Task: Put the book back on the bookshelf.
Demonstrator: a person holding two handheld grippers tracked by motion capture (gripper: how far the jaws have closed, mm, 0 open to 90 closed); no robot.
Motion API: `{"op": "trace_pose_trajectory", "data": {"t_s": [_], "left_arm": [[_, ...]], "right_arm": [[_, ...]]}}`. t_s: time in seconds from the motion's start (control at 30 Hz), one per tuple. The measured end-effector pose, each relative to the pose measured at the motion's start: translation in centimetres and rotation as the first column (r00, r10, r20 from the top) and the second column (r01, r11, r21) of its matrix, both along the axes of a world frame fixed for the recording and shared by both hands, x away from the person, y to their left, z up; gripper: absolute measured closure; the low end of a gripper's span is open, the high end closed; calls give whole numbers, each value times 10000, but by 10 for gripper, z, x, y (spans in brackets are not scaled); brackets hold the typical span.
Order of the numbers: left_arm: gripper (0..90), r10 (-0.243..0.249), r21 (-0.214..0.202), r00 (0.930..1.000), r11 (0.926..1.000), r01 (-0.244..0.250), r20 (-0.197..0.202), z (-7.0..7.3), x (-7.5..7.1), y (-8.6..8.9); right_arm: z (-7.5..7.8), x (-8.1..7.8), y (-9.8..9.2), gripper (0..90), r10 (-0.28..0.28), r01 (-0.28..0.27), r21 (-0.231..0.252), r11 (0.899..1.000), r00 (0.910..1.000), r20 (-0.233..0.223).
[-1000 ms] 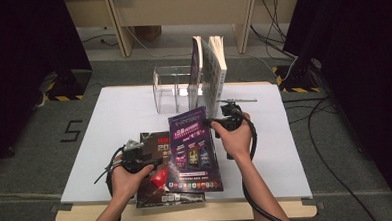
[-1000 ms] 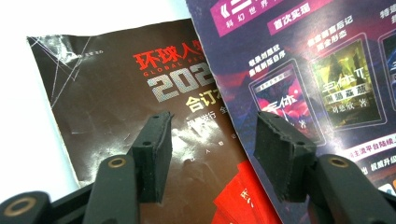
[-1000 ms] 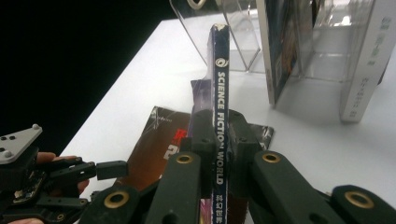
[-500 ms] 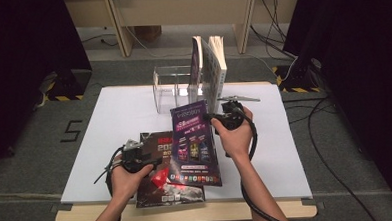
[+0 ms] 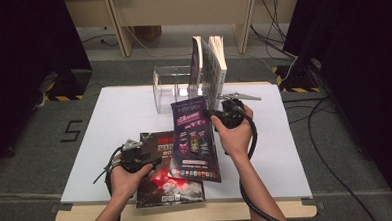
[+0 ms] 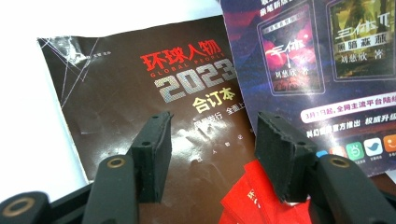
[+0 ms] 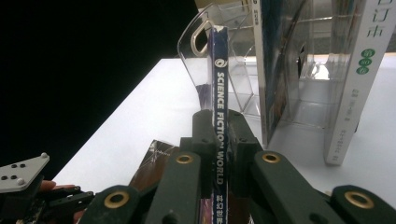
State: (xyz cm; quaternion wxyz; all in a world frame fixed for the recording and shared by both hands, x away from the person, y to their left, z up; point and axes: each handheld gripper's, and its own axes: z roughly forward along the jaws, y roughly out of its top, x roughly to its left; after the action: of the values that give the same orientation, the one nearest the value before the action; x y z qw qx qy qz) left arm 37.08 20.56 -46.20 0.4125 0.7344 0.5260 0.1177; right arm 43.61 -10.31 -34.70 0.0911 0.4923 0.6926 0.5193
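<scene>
Right gripper [image 7: 218, 135]: clamped on the spine of the thin purple magazine [image 5: 194, 138], raised above the table's [image 5: 109, 124] near edge.
Left gripper [image 6: 210, 154]: jaws wide, holding nothing, over the dark brown magazine [image 6: 135, 112] at the near edge.

Purple magazine [image 5: 194, 139] tilts up off the table, its spine edge lifted, lower corner overlapping the dark magazine [image 5: 159, 167] lying flat.

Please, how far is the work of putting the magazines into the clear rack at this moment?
Done: two books already stand in the clear plastic rack. In hand: the right gripper is shut on the spine of the purple magazine, lifted and tilted. Left: the dark brown magazine lies flat on the white table, under the open left gripper.
</scene>
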Motion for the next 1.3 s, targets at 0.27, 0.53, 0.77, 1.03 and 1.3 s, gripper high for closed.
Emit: {"op": "trace_pose_trajectory", "data": {"t_s": [0.27, 0.53, 0.77, 1.03, 1.3], "left_arm": [[457, -22, 40, 10000, 10000, 22, 27, 0, 0, 1], [457, -44, 68, 10000, 10000, 44, 34, 1, 0, 1], [456, -30, 52, 10000, 10000, 30, 44, 2, 0, 2], [456, -58, 42, 10000, 10000, 57, 44, 2, 0, 2], [454, -5, -2, 10000, 10000, 5, 63, 2, 0, 2]], "right_arm": [[6, -2, 0, 844, -204, 205, -13, 9998, 9989, 424], [12, -2, 2, 844, -301, 301, 9, 9995, 9971, 701], [16, -1, 4, 844, -404, 399, 71, 9992, 9952, 888], [22, -1, 7, 844, -480, 463, 168, 9988, 9922, 1146], [27, 1, 11, 844, -548, 527, 187, 9984, 9890, 1371]]}}
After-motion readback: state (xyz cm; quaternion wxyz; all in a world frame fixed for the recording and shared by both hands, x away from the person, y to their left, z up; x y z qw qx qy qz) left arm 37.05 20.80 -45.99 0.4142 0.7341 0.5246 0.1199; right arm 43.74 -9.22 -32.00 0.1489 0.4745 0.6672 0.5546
